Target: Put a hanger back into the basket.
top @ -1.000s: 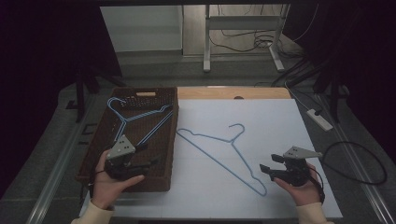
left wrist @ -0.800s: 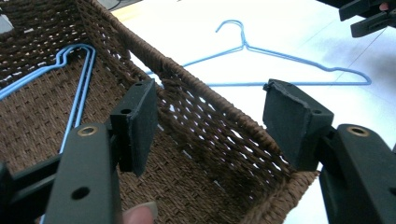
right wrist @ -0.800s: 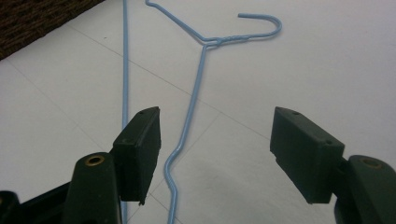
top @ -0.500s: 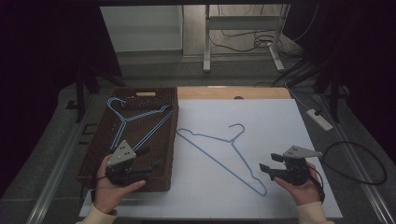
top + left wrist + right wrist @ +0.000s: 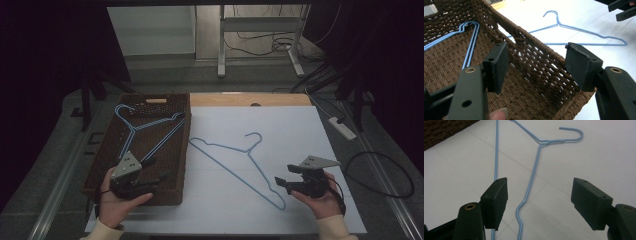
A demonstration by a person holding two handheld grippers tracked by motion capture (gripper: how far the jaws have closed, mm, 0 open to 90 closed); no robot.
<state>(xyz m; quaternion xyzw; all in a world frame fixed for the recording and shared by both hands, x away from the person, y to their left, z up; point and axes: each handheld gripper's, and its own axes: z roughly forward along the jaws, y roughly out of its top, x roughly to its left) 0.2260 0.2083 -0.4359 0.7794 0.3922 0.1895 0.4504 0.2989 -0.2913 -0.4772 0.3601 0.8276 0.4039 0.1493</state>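
A light blue wire hanger (image 5: 235,160) lies flat on the white table top (image 5: 300,130), its hook pointing away from me. A brown wicker basket (image 5: 186,145) stands to its left with blue hangers (image 5: 145,127) in it. My left gripper (image 5: 159,179) is open over the basket's near end, and its jaws straddle the basket's side wall (image 5: 529,35) without touching it. My right gripper (image 5: 281,183) is open just right of the hanger's near end. In the right gripper view the hanger's arm (image 5: 536,165) runs up between the open jaws (image 5: 539,185).
A bare wooden strip (image 5: 250,99) edges the table's far side. To the right, a white power strip (image 5: 342,127) and a looped black cable (image 5: 385,175) lie on the floor. Metal desk legs (image 5: 220,50) stand beyond the table.
My left gripper has drifted a little toward the basket's near end. The right gripper and the hanger on the table have stayed put.
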